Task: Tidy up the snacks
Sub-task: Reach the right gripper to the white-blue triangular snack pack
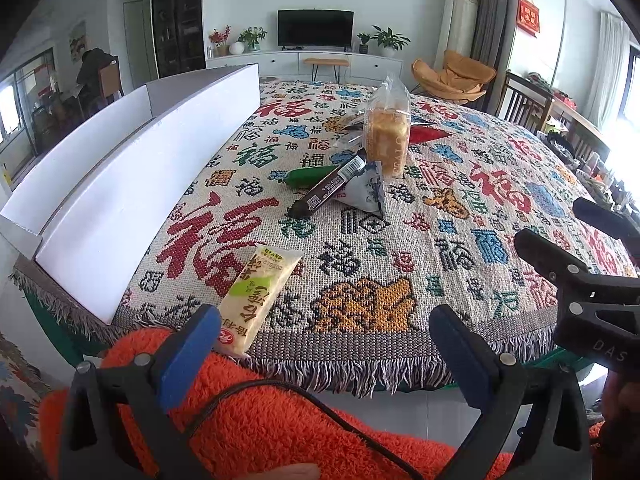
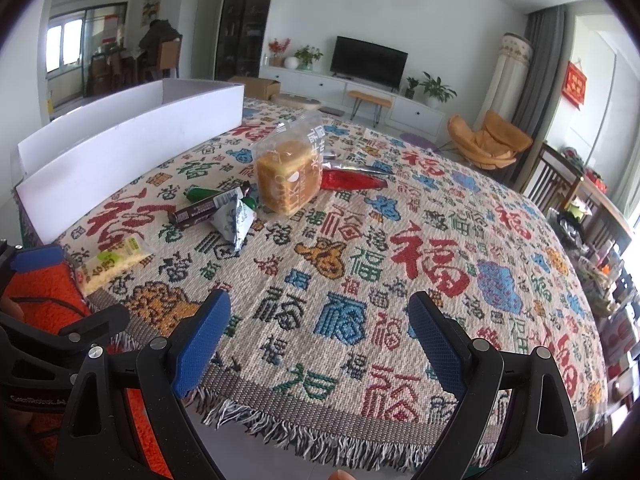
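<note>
Here, the table cloth [image 2: 400,320] is covered in big 福 signs, and the yellow snack pack [image 1: 256,300] at its near edge has writing too small to read. A bread bag [image 2: 288,176], a dark bar [image 2: 208,209] and a white box [image 2: 132,152] sit farther back. The left gripper [image 1: 328,344] and right gripper [image 2: 320,340] hover with jaws spread wide, holding nothing.

Bright lounge, television [image 2: 370,62], orange chair [image 2: 486,140]
</note>
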Motion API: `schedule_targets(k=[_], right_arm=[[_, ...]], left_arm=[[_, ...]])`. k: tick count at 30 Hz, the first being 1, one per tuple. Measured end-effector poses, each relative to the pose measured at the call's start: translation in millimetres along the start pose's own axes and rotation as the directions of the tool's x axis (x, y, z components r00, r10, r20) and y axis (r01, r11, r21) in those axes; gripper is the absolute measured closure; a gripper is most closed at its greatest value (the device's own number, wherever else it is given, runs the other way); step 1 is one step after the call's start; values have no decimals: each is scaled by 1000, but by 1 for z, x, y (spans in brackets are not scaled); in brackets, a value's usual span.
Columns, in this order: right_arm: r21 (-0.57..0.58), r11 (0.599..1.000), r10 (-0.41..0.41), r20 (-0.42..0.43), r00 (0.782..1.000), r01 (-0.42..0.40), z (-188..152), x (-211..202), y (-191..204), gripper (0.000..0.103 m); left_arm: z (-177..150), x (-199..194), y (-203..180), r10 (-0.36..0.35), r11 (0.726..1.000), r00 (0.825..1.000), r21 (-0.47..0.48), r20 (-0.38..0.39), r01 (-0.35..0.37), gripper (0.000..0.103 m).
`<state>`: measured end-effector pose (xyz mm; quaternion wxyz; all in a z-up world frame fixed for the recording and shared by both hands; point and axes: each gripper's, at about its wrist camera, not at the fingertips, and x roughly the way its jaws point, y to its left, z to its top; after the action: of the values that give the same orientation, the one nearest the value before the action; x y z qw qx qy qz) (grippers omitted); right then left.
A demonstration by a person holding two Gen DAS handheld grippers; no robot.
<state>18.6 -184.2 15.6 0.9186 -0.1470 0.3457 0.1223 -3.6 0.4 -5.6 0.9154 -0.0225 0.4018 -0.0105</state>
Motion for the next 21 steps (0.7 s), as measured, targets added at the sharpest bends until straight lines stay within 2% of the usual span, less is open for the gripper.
schedule_targets(k=[5, 9, 11, 15, 17, 21], right_arm=[[15, 1000, 25, -5, 1000, -25, 3, 2, -5, 10], [80, 987, 137, -4, 991, -137, 9, 8, -21, 10], [65, 977, 205, -47, 978, -201, 13, 21, -20, 10], [-69, 946, 304, -157, 939, -318, 23, 51, 3, 10], [-134, 926, 325, -197, 925, -354, 28, 65, 20, 11], [-170, 897, 377, -189, 907, -408, 36, 93, 39, 11]], left_arm=[[5, -23, 40, -2, 996, 999, -91, 49, 7, 0], [0, -19, 69, -12, 979, 999, -201, 32, 18, 0], [-4, -12, 68, 0, 980, 1000, -200, 2, 1, 0], [-9, -7, 57, 45, 990, 999, -135, -14, -47, 0], [-11, -8, 62, 39, 988, 999, -151, -13, -40, 0], [-15, -6, 83, -6, 971, 1000, -241, -15, 2, 0]])
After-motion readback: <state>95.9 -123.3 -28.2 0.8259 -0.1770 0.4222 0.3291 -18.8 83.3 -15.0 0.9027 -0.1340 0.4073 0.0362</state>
